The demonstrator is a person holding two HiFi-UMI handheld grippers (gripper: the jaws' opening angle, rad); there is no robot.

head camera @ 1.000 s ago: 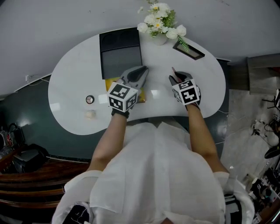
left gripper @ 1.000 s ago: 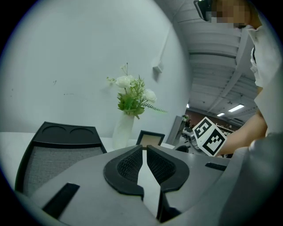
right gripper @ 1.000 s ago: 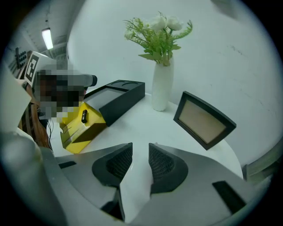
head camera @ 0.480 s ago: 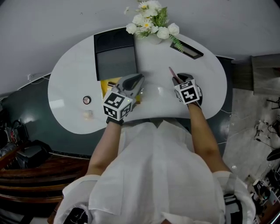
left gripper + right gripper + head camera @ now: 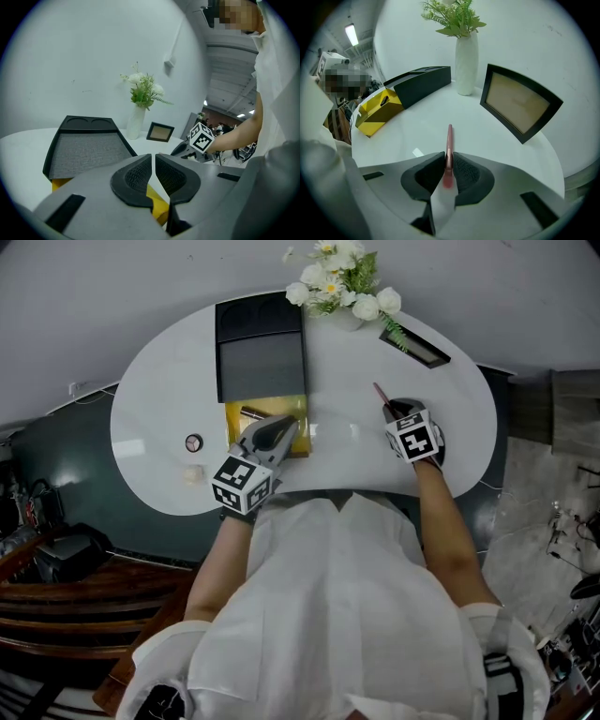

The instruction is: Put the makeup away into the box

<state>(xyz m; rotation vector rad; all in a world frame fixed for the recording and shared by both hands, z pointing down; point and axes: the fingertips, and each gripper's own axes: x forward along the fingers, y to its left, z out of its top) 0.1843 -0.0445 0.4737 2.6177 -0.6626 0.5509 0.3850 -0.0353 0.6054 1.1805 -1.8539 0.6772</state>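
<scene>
A slim pink makeup pencil lies on the white table, pointing away from me. My right gripper has just been closing, and its pads now press on the pencil's near end; in the head view that gripper is right of centre. The open yellow box lies mid-table with a dark stick inside. My left gripper hovers over the box's near edge. In the left gripper view its jaws stand together with nothing between them.
A black lid tray lies behind the yellow box. A vase of white flowers and a picture frame stand at the table's far side. A small round compact and a pale small item lie at the left.
My left gripper has drawn back toward me, from beside the black tray to the yellow box's near edge. The right gripper has sunk a little onto the pencil.
</scene>
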